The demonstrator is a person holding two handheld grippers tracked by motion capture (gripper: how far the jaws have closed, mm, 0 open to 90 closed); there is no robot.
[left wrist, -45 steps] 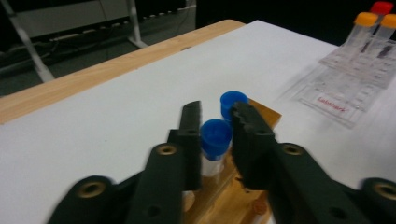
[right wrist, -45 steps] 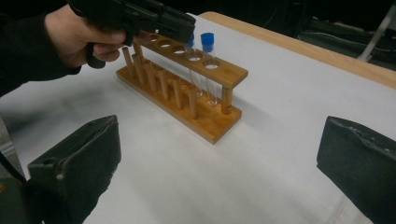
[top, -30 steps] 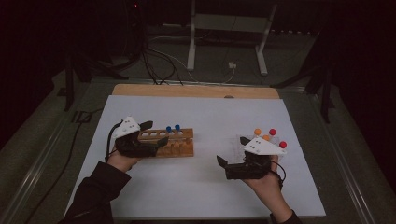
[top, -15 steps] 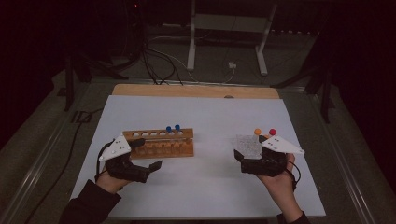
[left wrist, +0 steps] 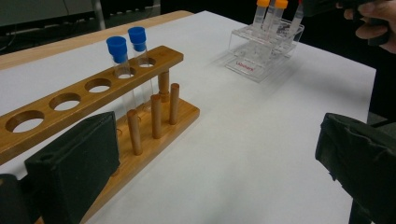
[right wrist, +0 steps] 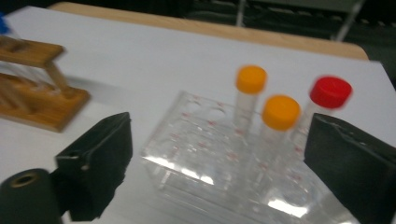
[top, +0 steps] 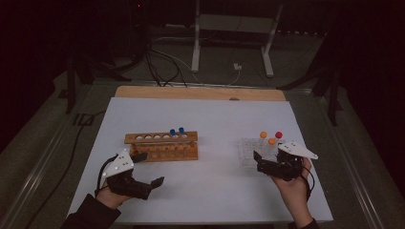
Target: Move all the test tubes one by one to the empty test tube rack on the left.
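The left hand-held gripper (top: 148, 171) hangs near the front left corner of the bench (top: 210, 114), jaws wide apart and holding nothing. Just beside it stands the wooden rack (top: 162, 145) with two blue-capped tubes (top: 176, 132). The right hand-held gripper (top: 260, 160) sits near the right edge, its jaws just closing a little, wide on both sides of the clear rack (right wrist: 210, 158) with two orange-capped tubes (right wrist: 266, 98) and one red-capped tube (right wrist: 329, 93), gripping nothing
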